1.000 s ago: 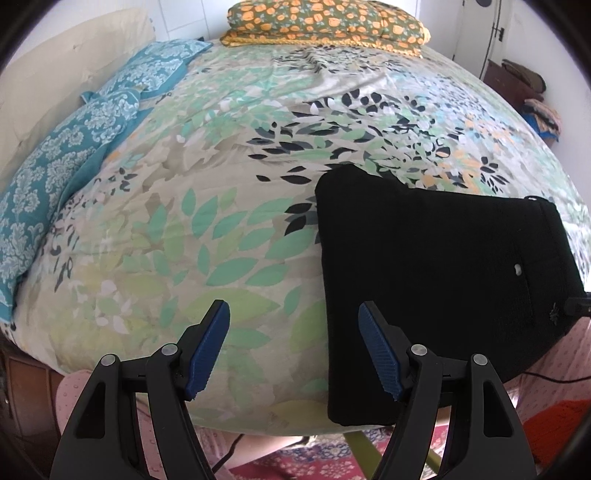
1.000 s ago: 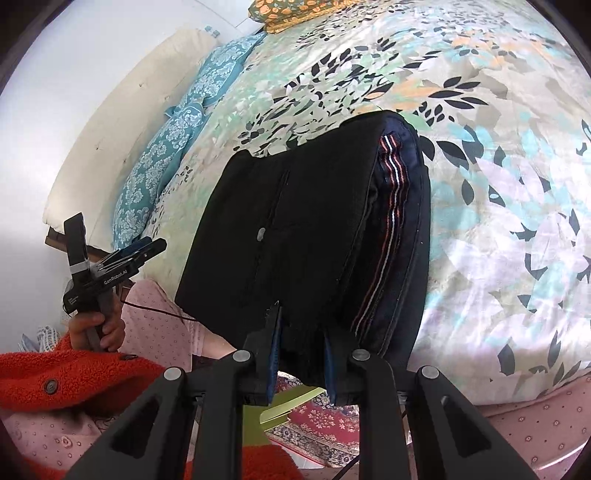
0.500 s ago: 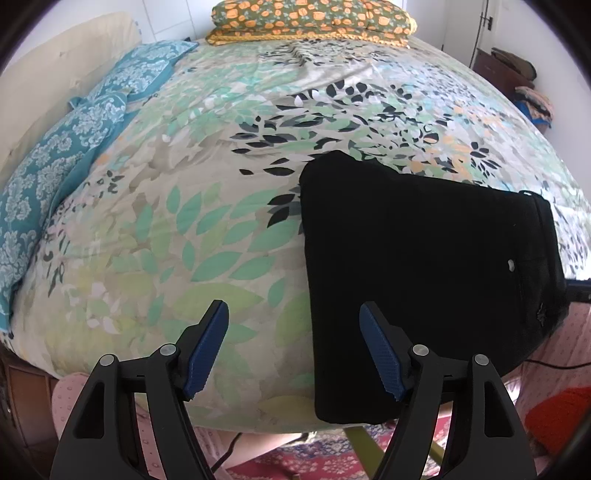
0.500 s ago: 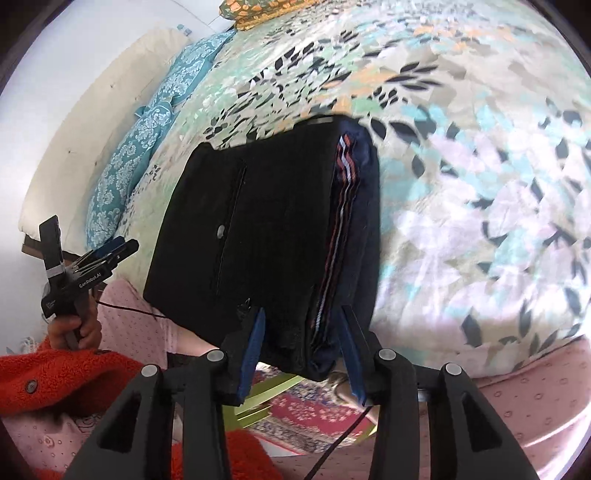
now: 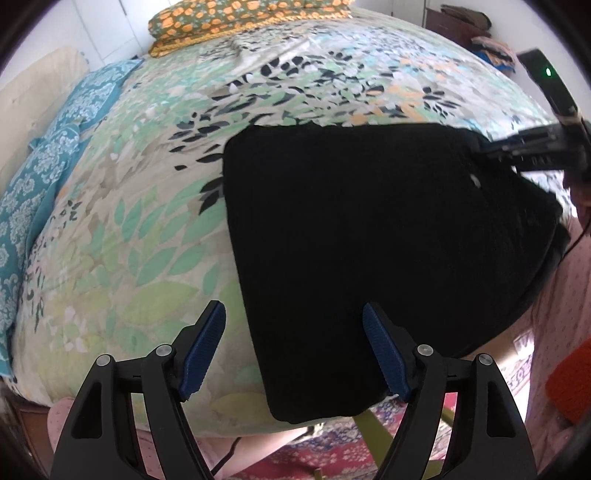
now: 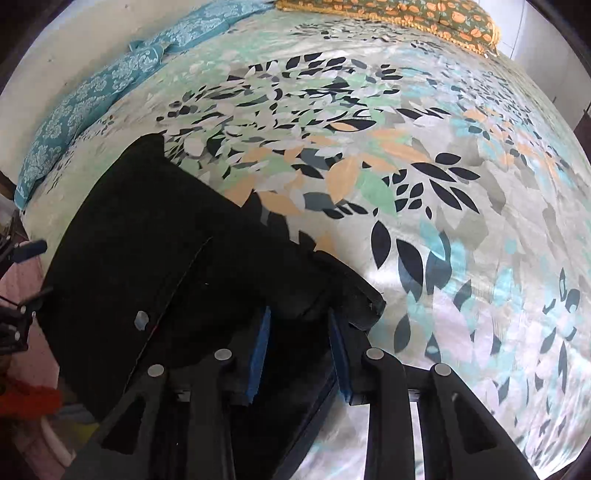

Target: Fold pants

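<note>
Pants [image 5: 369,236], black and folded into a thick square, lie at the near edge of the bed, on a leaf-print bedspread [image 5: 155,206]. We see a small pale button [image 6: 141,319] on their top layer and a long seam running beside it.

We hold the left gripper [image 5: 293,347] above the near left corner of the pants. Its jaws stand wide and are opening a little more; the edge of the pants lies in the gap between the blue pads, but the pads touch nothing.

We hold the right gripper [image 6: 299,350] low over the right end of the pants. Its jaws are closing, with a thick fold of the black cloth between them. Whether the pads already press on the cloth we cannot tell, as black fabric and black fingers merge there. From the left view this gripper reaches in from the right edge, with a green light on its body; printing on its side is too blurred for us to read.

Farther up the bed lie a teal patterned pillow [image 5: 55,155] on the left and an orange-flowered pillow [image 5: 236,16] at the far end. We find no readable brand or label anywhere.
</note>
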`<action>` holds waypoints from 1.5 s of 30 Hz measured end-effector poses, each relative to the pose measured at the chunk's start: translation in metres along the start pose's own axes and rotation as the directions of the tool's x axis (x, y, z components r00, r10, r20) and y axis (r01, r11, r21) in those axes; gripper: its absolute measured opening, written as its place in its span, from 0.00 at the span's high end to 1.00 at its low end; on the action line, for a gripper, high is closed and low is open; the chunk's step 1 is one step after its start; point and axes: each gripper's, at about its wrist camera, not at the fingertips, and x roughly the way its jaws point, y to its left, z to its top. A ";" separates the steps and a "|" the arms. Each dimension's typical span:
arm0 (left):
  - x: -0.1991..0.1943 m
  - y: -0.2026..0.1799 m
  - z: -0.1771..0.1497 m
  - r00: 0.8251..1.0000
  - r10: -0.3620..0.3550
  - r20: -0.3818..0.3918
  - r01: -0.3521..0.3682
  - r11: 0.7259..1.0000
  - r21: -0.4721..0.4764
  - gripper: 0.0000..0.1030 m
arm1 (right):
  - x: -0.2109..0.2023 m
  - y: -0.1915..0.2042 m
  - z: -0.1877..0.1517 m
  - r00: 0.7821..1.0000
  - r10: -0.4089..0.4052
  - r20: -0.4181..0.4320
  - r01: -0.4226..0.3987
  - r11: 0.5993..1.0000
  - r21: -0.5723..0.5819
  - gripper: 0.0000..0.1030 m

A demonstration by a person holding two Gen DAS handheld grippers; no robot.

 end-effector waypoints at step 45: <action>0.011 0.082 -0.017 0.982 -0.187 -0.038 0.166 0.933 -0.319 0.14 | -0.086 0.033 -0.107 0.996 0.086 0.005 -0.087 0.995 0.042 0.34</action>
